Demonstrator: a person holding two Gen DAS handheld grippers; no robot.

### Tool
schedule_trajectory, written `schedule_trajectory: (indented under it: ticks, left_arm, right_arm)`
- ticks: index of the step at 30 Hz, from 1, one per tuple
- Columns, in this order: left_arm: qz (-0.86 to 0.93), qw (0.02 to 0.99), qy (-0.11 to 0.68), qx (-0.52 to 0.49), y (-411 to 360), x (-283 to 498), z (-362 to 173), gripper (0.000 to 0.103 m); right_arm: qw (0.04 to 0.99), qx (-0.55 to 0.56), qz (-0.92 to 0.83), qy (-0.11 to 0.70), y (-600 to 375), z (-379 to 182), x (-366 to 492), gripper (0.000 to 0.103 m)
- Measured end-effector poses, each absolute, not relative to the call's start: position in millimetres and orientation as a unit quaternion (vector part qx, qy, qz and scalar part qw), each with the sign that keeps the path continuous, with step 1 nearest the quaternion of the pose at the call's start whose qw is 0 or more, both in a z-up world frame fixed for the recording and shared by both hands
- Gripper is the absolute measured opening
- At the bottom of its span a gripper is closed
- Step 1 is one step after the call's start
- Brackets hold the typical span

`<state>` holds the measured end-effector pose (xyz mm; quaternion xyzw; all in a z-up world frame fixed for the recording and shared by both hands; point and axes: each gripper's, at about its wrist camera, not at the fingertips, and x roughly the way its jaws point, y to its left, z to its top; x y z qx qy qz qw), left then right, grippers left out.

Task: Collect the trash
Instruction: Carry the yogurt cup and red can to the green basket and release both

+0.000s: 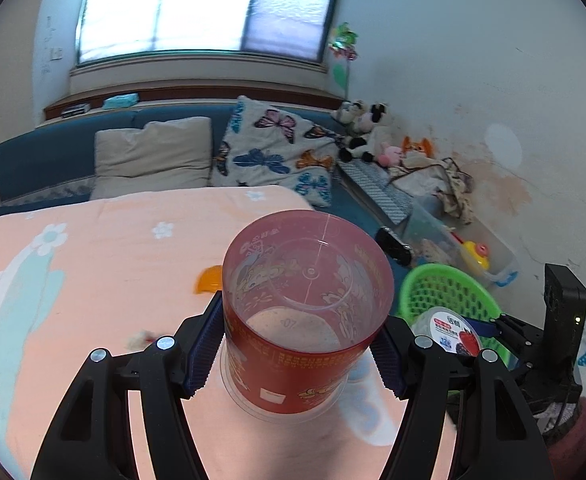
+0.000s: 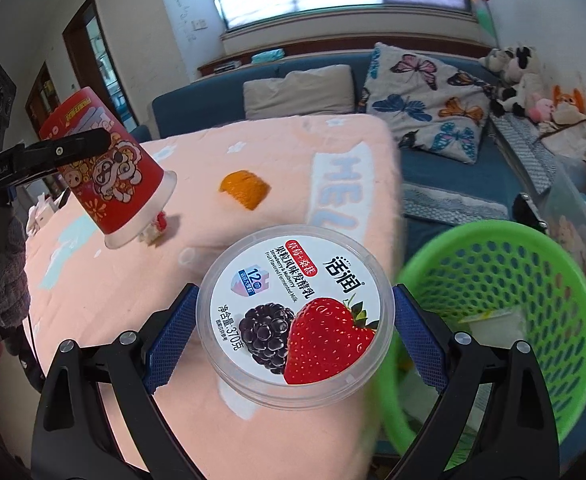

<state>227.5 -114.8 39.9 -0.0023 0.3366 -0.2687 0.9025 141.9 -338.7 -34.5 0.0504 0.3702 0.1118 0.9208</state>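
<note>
Left gripper [image 1: 297, 344] jaws clamp red printed plastic cup [image 1: 305, 308], right gripper [image 2: 293, 328] jaws clamp round lidded yogurt tub [image 2: 295, 318], both above peach-cloth worktop [image 2: 221, 248]; carry level, release over green mesh basket [image 2: 505, 304], right.

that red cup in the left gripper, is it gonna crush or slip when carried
Probably light: the red cup looks empty, its clear bottom showing through. Its thin plastic wall may flex if the left gripper squeezes harder, though it looks round now. It tapers and looks glossy, so it might slide along the pads if tilted further.
</note>
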Motion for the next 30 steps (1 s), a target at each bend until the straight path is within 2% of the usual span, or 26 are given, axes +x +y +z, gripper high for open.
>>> schedule_trajectory:
  ticks: [18,30]
  left_arm:
    - [-0.364,0.859,0.358,0.041,-265,205,25,0.064]
    - [-0.385,0.833,0.393,0.063,-327,210,-5,0.065]
  right_arm:
    - [0.922,0.093,-0.013,0.375,-463,-49,96,0.094]
    - [0.918,0.133,-0.045,0.372,-506,-62,81,0.096]
